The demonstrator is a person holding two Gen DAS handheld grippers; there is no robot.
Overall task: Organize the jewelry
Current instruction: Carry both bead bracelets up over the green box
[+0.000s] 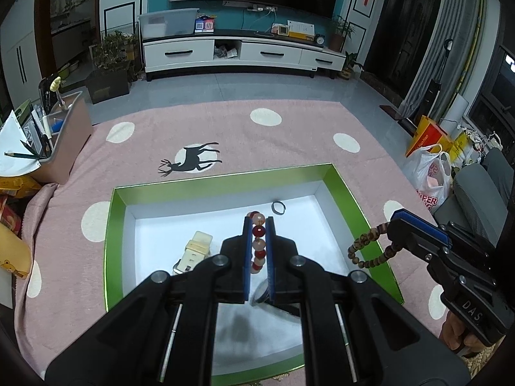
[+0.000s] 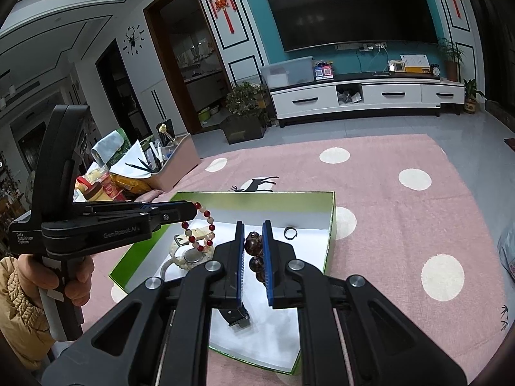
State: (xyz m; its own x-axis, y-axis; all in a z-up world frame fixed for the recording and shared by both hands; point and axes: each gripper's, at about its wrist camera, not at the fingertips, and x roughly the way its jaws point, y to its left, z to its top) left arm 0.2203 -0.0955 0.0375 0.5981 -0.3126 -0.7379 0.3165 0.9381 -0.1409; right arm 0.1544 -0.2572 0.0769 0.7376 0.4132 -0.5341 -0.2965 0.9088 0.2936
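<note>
A: What does each hand-held gripper hold?
B: Left hand-held gripper (image 1: 259,225) pinches a red-and-white bracelet (image 1: 258,241); right hand-held gripper (image 2: 252,228) pinches a brown bracelet (image 2: 254,251). Both hang over the green box (image 1: 341,189).

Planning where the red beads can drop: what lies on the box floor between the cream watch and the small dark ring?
Bare white floor of the green box lies between the cream watch and the ring; the left wrist view shows it.
</note>
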